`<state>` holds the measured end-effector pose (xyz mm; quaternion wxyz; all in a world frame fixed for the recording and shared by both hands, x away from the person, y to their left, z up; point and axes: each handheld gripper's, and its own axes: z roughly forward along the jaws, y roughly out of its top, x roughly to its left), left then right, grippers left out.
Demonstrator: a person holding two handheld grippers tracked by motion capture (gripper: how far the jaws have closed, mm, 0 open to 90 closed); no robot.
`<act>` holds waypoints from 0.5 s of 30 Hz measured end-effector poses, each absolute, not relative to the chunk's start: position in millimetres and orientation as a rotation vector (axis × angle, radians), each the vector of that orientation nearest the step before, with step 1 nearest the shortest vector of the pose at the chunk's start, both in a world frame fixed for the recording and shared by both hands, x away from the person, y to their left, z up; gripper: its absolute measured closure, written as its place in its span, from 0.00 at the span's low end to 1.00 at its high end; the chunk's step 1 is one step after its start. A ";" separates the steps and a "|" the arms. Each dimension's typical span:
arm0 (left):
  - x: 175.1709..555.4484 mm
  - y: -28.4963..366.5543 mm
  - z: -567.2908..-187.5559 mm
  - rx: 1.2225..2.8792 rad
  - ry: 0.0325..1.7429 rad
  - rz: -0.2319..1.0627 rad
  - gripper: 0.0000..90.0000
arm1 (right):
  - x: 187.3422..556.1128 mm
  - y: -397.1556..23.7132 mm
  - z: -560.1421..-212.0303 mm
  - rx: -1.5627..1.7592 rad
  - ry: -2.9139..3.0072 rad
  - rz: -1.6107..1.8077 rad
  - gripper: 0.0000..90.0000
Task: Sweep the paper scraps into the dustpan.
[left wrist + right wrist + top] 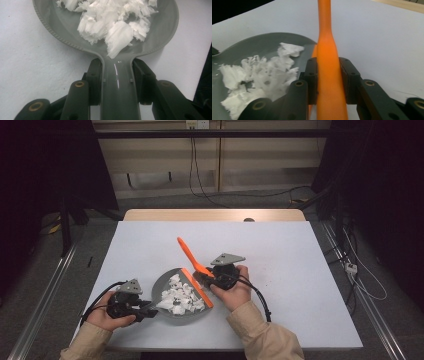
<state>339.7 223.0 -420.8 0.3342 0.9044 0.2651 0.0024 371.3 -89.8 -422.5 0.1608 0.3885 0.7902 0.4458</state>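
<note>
A grey dustpan (162,290) lies on the white tabletop, holding a heap of torn white paper scraps (179,298). My left gripper (142,310) is shut on the dustpan's handle (117,82), with the pan (47,22) and scraps (110,22) straight ahead of its jaws. An orange brush (196,270) stands with its bristle edge at the pan's open right side. My right gripper (207,276) is shut on the brush's handle (328,67), which rises away from the jaws. The pan (259,46) and scraps (259,75) lie to the left in the right gripper view.
The white table sheet (280,270) stretches right and behind the pan, with a wooden table edge (215,215) at the back. Black cables (257,295) trail from both grippers toward the person's sleeves. Metal rails (42,305) run along the floor at both sides.
</note>
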 end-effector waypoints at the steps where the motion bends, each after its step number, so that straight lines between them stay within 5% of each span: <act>1: 339.6 222.2 -421.0 2.361 0.695 0.003 0.70 | 369.7 -85.7 -422.1 1.100 2.265 1.272 0.79; 15: 338.3 220.7 -423.5 2.361 0.702 0.006 0.70 | 373.2 -97.5 -407.9 1.163 2.194 1.412 0.79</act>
